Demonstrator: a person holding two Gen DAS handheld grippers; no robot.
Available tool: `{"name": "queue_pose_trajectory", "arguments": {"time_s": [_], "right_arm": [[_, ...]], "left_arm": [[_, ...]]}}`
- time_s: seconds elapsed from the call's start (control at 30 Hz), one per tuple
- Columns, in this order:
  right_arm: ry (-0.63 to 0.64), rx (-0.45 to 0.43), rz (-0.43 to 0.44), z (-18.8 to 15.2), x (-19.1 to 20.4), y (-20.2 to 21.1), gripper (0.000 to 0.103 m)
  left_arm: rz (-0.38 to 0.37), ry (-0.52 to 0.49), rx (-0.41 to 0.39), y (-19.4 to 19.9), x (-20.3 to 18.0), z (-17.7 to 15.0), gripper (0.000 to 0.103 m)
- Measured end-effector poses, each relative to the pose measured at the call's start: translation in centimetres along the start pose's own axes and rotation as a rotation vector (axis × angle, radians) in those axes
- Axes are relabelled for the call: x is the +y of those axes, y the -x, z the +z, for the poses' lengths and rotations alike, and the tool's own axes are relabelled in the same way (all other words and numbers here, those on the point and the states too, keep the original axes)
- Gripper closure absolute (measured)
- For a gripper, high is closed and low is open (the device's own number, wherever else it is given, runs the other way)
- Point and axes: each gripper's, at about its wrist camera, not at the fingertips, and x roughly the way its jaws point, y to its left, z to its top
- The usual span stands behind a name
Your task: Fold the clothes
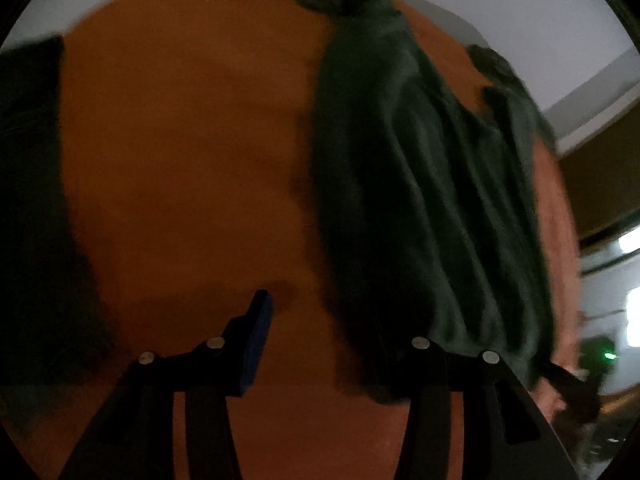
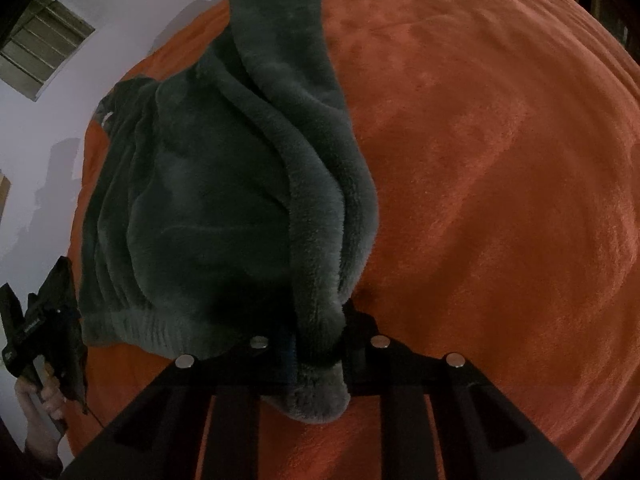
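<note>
Two fingers of the left hand-held gripper (image 1: pixel 340 344) stand spread and empty beside the grey fleece garment (image 1: pixel 420 200) on the orange bed (image 1: pixel 180 160); a late pinch risks bunching. Right hand-held gripper (image 2: pixel 318 344) pinches its thick edge; the plush may slip free.

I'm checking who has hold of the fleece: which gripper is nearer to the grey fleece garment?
Right. The right gripper is clamped on a fold of the grey fleece garment; the left gripper is open beside its edge, on the orange cover.
</note>
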Motion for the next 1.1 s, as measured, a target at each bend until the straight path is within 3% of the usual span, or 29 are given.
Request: {"name": "queue_pose_trajectory", "arguments": {"time_s": [0.13,0.27,0.3,0.37,0.47,0.53,0.67,1.1], "right_arm": [[-0.005,0.001,-0.002,-0.1,-0.1,0.2,0.088],[-0.016,0.004,0.004,0.1,0.2,-0.2,0.088],[-0.015,0.003,0.005,0.0,0.2,-0.2,0.088],[-0.014,0.003,0.008,-0.1,0.0,0.0,0.088],[-0.013,0.009,0.018,-0.2,-0.3,0.1,0.088],[-0.009,0.014,0.018,-0.2,-0.2,0.2,0.088],[0.014,0.023,0.014,-0.4,0.2,0.4,0.088],[0.028,-0.016,0.005,-2.2,1.8,2.1,0.094]], "left_arm": [[-0.093,-0.088,0.067,-1.6,-2.2,-0.3,0.052],[-0.097,-0.121,0.125,-2.0,-2.7,-0.8,0.047],[-0.060,-0.132,0.130,-2.1,-2.6,-0.9,0.047],[0.019,-0.166,0.135,-3.3,-2.9,-0.7,0.070],[0.064,-0.172,0.096,-3.2,-3.0,-0.4,0.084],[0.077,-0.156,0.062,-2.5,-3.1,-0.2,0.087],[0.115,-0.152,-0.003,-1.5,-3.5,-0.8,0.089],[0.109,-0.160,-0.058,1.0,-2.9,-0.2,0.089]]}}
